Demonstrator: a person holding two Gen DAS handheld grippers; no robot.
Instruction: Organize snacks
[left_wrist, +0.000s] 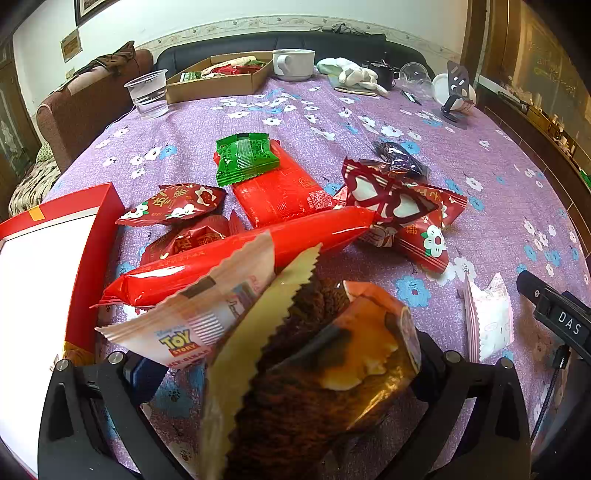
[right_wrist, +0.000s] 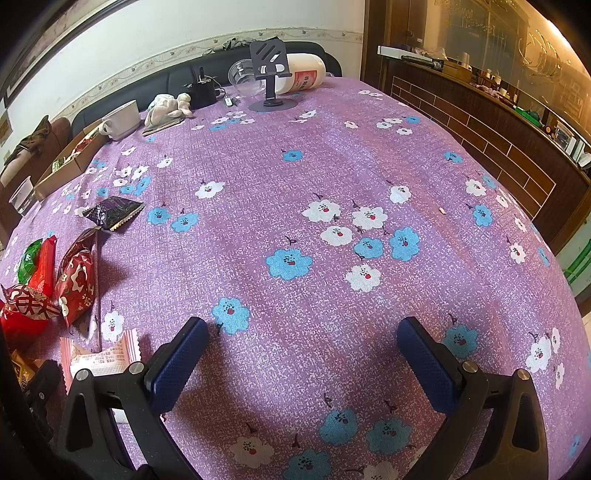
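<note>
- Right now, left gripper (left_wrist: 280, 398) is clamped on a cake snack pack (left_wrist: 314, 369) — brown cake in a clear and yellow wrapper, held above the table close to the lens, long axis running from lower left up to the right, serrated seal edge pointing up and away.
- Toy Story wrapper (left_wrist: 192, 325) lies just left of it, touching or overlapping; cannot tell if it is also pinched.
- Red box (left_wrist: 92, 236) at left, open, white inside — nothing seen in it.
- Cardboard tray (left_wrist: 221, 83) at far edge holds red and green packets; clear plastic cup (left_wrist: 147, 94) beside it, white mug (left_wrist: 293, 64) behind.
- Ahead on the purple floral tablecloth (right_wrist: 314, 166): long red pack (left_wrist: 240, 254), green packet (left_wrist: 245, 158) atop a flat red pack (left_wrist: 284, 192), several red candy wrappers, dark packet (right_wrist: 112, 212).
- Right gripper (right_wrist: 303, 354) has its jaws wide apart, empty, over bare cloth; pink-white packet (right_wrist: 103, 358) to its left.
</note>
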